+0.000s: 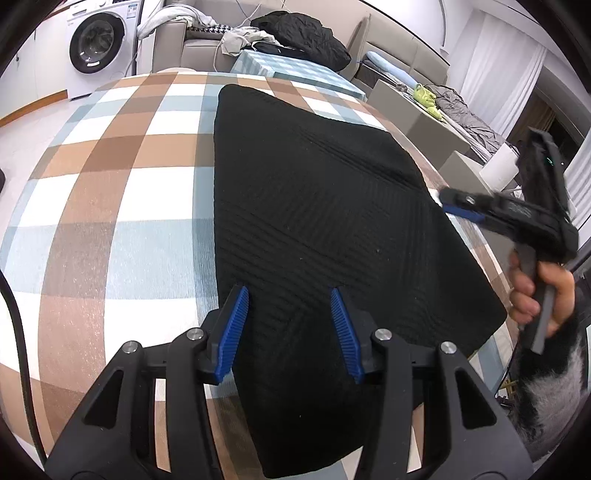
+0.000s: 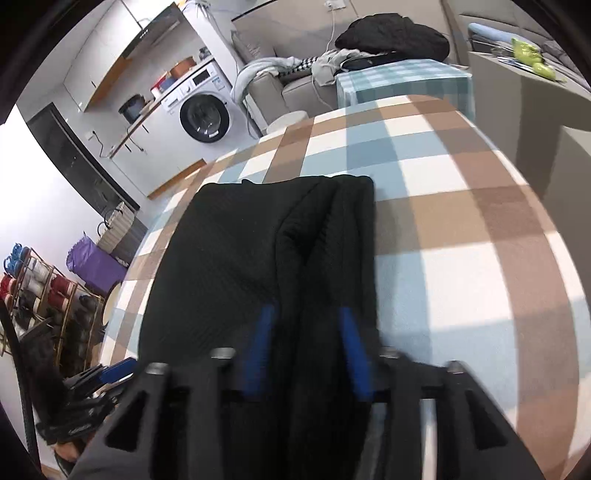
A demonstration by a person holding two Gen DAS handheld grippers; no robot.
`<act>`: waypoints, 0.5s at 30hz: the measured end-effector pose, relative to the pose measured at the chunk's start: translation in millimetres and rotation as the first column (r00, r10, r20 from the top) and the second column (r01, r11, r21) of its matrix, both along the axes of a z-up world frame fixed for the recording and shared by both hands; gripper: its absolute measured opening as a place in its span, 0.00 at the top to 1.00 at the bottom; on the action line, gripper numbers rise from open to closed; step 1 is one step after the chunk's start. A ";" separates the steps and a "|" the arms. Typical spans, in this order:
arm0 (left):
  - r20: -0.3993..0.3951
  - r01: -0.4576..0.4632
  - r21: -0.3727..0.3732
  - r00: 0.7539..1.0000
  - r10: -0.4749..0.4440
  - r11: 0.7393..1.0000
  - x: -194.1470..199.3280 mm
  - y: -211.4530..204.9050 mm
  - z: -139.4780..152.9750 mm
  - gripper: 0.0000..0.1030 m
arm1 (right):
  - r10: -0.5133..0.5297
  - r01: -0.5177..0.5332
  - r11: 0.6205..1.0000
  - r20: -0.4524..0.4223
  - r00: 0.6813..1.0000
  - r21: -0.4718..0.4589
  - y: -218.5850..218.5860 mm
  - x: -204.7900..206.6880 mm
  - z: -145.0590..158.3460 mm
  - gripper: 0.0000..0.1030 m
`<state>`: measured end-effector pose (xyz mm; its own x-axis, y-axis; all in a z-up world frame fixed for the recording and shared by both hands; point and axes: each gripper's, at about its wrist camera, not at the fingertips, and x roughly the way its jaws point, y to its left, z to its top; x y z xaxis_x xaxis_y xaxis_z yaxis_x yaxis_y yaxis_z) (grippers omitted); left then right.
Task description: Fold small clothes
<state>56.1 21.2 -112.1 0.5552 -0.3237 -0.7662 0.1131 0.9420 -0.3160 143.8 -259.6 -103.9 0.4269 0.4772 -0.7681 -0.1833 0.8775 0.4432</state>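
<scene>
A black ribbed knit garment (image 1: pixel 314 203) lies folded lengthwise on the checked tablecloth (image 1: pixel 110 184). My left gripper (image 1: pixel 288 291) hovers over its near end, blue pads apart, nothing pressed between them. In the right wrist view the garment (image 2: pixel 240 240) shows a raised crease running along its right side. My right gripper (image 2: pixel 304 314) stands over that crease with its pads apart; the picture is blurred there. A hand (image 1: pixel 535 295) holds the right gripper (image 1: pixel 461 206) at the garment's right edge. The left gripper (image 2: pixel 110 369) shows at the lower left of the right wrist view.
A washing machine (image 1: pixel 96 44) stands beyond the table's far left. Behind the table are a sofa with piled clothes (image 1: pixel 299 33) and a small table with a blue checked cloth (image 1: pixel 295 70). A shoe rack (image 2: pixel 40 288) stands on the floor.
</scene>
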 end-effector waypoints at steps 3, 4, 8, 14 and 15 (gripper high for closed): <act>-0.001 0.003 -0.001 1.000 -0.003 1.000 -1.2 0.3 -0.6 0.58 | 0.021 -0.017 0.997 -0.049 0.999 0.079 -9.6 -21.7 -3.2 0.54; -0.002 0.004 -0.001 1.000 -0.004 1.000 -1.3 0.6 -0.7 0.58 | 0.032 -0.025 0.995 -0.072 0.997 0.095 -11.0 -30.0 -6.3 0.54; -0.001 0.007 -0.003 1.000 -0.007 1.000 -1.7 2.3 0.0 0.58 | 0.067 -0.054 0.990 -0.098 0.993 0.131 -3.2 -57.8 -9.9 0.54; 0.015 -0.003 -0.004 1.000 0.003 1.000 -5.7 4.0 9.4 0.58 | 0.105 -0.106 0.993 0.011 0.994 0.042 16.8 -68.9 10.3 0.89; 0.018 -0.001 -0.004 1.000 0.002 1.000 -7.0 4.1 11.4 0.57 | 0.105 -0.106 0.994 0.040 0.994 0.037 16.7 -72.6 18.8 0.89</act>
<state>49.2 25.3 -100.7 0.5697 -0.3259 -0.7545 0.1175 0.9409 -0.3176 71.2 -242.9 -85.1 0.4014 0.5502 -0.7323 -0.2912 0.8347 0.4675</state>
